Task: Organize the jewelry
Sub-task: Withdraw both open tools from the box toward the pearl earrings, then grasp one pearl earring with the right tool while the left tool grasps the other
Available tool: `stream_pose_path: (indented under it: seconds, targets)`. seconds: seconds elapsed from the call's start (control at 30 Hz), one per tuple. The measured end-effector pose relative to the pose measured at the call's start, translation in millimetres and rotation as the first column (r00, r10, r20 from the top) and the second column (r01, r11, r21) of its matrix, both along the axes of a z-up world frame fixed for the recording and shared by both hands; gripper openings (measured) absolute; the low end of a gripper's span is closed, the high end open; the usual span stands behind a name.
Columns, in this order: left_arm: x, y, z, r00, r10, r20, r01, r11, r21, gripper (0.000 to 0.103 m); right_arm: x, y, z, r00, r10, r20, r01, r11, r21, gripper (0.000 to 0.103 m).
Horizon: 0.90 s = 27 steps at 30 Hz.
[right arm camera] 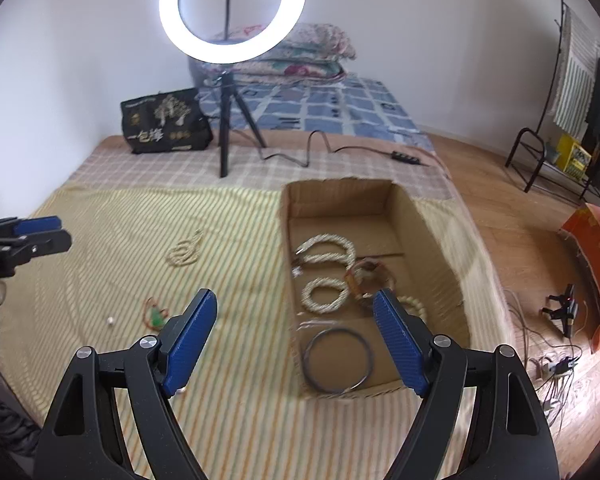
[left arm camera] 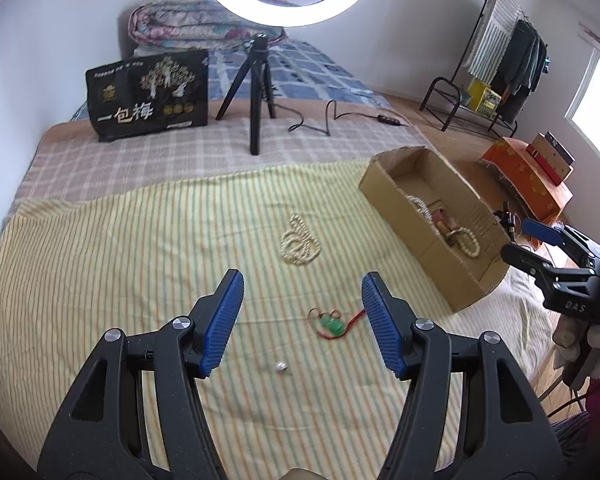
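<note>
Coiled pearl necklace (left arm camera: 299,242) lies on striped cloth (left arm camera: 140,280) beside corrugated cardboard box (left arm camera: 384,184)

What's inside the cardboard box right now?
In the cardboard box: two pearl loops, a reddish-brown bracelet, a thin dark ring and another pearl piece partly hidden behind the right gripper's finger. The far end is bare.
</note>
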<state>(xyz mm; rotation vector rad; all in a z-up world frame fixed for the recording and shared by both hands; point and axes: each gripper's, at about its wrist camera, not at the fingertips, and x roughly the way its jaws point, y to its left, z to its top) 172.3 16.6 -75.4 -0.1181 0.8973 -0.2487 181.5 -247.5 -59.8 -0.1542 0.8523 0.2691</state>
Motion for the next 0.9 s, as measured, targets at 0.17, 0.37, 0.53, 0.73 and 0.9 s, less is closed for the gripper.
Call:
stream_pose_path:
  seconds: [0.17,0.37,0.53,0.73,0.9]
  targets:
    - [-8,10,-16,0.999,-0.026,-0.048,0.027,1.000,0.015,0.063,-16,18,-18,0.996,0.073,-0.054,-0.072,0.997,0.021,0.080]
    - [-18,2,-36,0.993,-0.071,-0.093,0.075,0.996,0.040,0.063,-37,43,-49,0.973,0.193,-0.123,-0.196,0.981,-0.010,0.072]
    - [-18,-7,-55,0.986,-0.092,-0.142,0.100,0.994,0.049,0.053,-44,56,-69,0.956,0.234,-0.179,-0.243,0.970,-0.030,0.070]
    - [-16,-14,-77,0.977,-0.087,-0.195,0.102,0.992,0.068,0.044,-48,63,-84,0.940,0.255,-0.227,-0.266,0.964,-0.020,0.057]
    - [-18,-13,-90,0.973,-0.086,-0.214,0.107,0.990,0.091,0.044,-53,63,-94,0.937,0.249,-0.247,-0.261,0.965,-0.019,0.045]
